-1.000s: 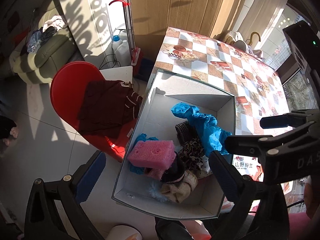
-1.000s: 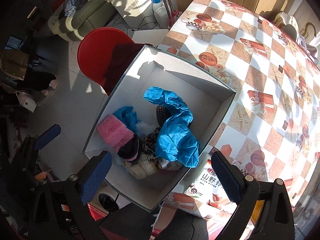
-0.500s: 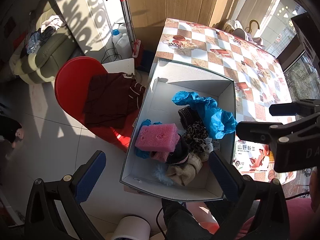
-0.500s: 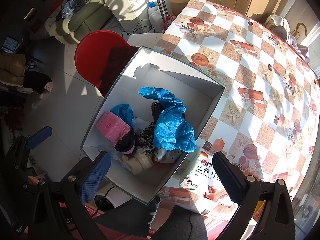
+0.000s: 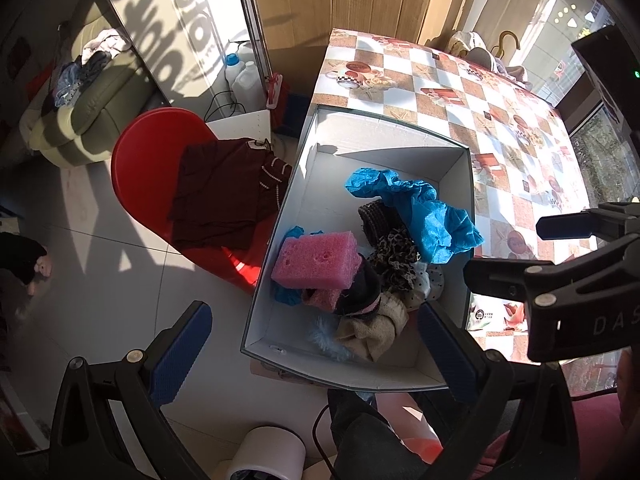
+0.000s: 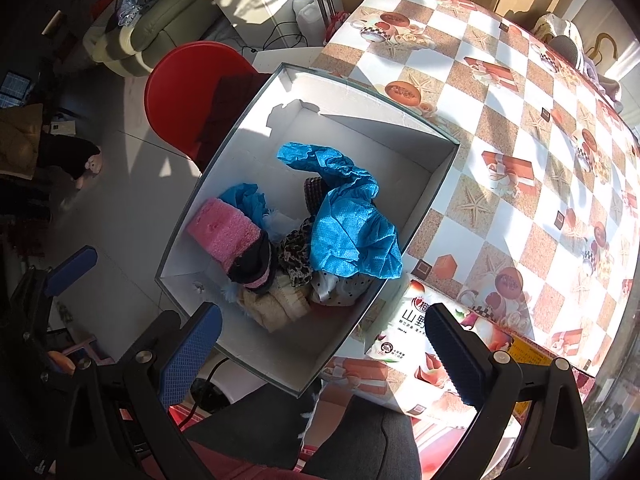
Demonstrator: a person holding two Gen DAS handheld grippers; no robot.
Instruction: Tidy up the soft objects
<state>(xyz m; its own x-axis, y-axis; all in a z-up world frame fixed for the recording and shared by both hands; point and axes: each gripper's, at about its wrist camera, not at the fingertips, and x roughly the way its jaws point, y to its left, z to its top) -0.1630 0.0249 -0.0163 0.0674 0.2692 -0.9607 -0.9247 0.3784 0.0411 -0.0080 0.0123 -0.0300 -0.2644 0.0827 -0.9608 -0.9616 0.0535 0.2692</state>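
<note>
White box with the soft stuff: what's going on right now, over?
Left tongs and right tongs open, empty, above the white box. Pink sponge, blue cloth piled inside. Nothing in the way.

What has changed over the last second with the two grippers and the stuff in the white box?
Both grippers, left gripper and right gripper, drew back slightly from the white box, jaws open and empty. The pink sponge, blue cloth and other soft items stayed put.
</note>
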